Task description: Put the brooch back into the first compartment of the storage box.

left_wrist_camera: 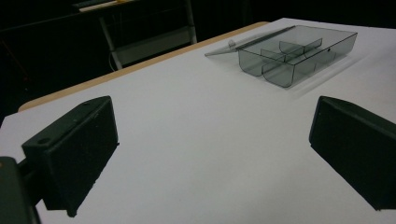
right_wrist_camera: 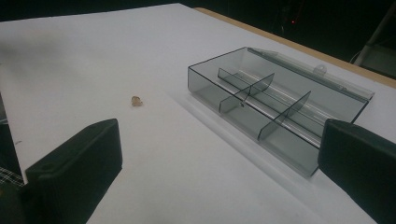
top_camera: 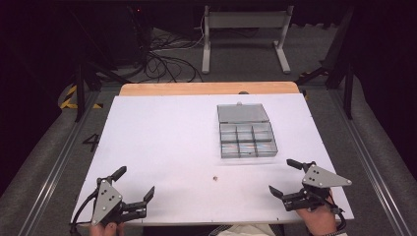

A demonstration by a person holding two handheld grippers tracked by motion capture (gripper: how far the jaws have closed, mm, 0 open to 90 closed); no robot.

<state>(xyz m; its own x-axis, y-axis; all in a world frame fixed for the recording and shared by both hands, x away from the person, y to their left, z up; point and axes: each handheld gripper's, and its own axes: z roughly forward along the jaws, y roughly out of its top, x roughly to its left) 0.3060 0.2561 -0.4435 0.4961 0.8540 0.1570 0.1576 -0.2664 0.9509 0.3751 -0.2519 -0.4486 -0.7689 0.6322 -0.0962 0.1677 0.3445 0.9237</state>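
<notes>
Both grippers, left (top_camera: 135,187) and right (top_camera: 283,177), rest at the table's (top_camera: 162,132) near edge with jaws spread wide and nothing between them, probably parked ready to start; between them, nearer the right, lies a small brown bit (top_camera: 215,178); farther back the clear box (top_camera: 244,131) sits with lid flat open, compartments apparently empty, likely awaiting that bit

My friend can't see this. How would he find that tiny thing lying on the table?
Start at the white table, then find the clear grey box with its lid open. The speck lies alone on the bare white, nearer the person than the box, between the two grippers. It is tiny, tan and lumpy, unlike the big smooth box.
</notes>
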